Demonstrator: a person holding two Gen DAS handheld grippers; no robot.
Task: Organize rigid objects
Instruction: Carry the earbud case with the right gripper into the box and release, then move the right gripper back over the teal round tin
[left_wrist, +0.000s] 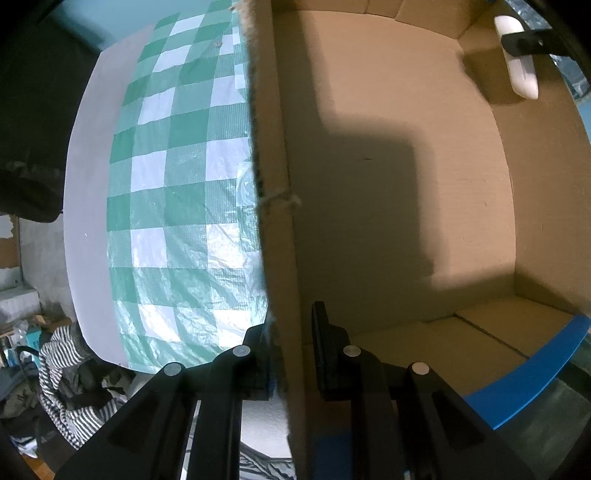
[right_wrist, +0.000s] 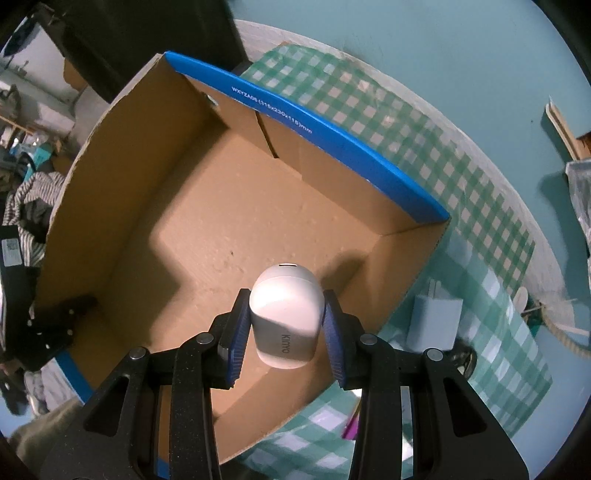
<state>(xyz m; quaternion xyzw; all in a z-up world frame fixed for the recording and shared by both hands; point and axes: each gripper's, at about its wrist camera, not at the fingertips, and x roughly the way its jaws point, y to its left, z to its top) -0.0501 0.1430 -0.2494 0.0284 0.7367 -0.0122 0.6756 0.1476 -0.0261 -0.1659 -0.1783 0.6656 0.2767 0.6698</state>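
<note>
An open cardboard box (right_wrist: 122, 206) with blue-taped rims stands on a green checked tablecloth (right_wrist: 461, 166). Its inside is bare. My right gripper (right_wrist: 286, 332) is shut on a white rounded device (right_wrist: 284, 317) marked KINYO and holds it above the box's near right part. That device also shows in the left wrist view (left_wrist: 517, 55) at the top right, held over the box. My left gripper (left_wrist: 288, 354) is shut on the box's side wall (left_wrist: 273, 184), one finger outside and one inside.
A white plug adapter (right_wrist: 436, 321) lies on the cloth right of the box. A purple object (right_wrist: 351, 424) lies near the right fingers. Striped cloth (left_wrist: 62, 369) and clutter lie on the floor beyond the table's edge. A teal wall is behind.
</note>
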